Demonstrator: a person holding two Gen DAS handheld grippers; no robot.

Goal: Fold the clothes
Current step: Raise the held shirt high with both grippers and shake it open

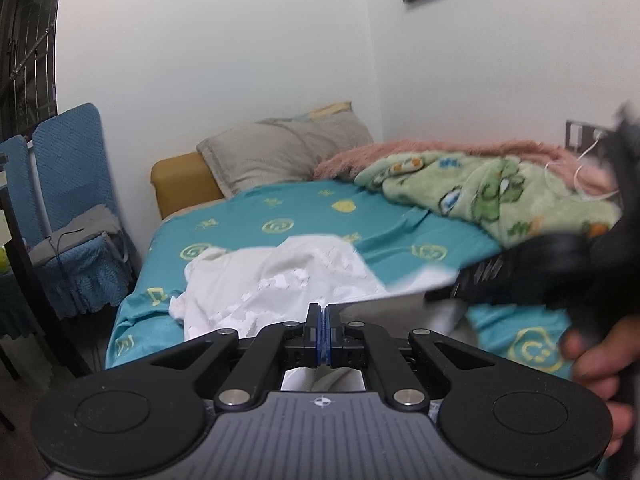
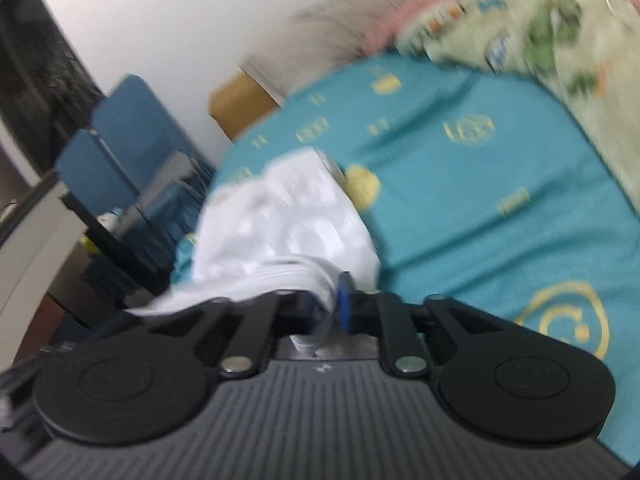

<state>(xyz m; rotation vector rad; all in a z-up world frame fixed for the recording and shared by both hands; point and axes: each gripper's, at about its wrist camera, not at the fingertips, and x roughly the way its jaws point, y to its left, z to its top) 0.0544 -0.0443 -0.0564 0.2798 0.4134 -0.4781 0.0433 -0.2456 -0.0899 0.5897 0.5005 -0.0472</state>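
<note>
A crumpled white garment (image 1: 280, 276) lies on the teal bed sheet (image 1: 304, 208), near the bed's front left. My left gripper (image 1: 324, 320) is shut at the garment's near edge; its blue pads meet and I cannot tell if cloth is between them. My right gripper (image 2: 330, 300) is shut on a bunched fold of the white garment (image 2: 288, 224), which stretches away to the upper left. The right gripper's body also shows blurred at the right of the left wrist view (image 1: 520, 272), with the hand holding it.
A green cartoon blanket (image 1: 492, 188) and a pink fluffy blanket (image 1: 440, 148) are piled at the bed's far right. A grey pillow (image 1: 280, 152) lies at the head. Blue-covered chairs (image 1: 68, 200) and a dark table edge stand left of the bed.
</note>
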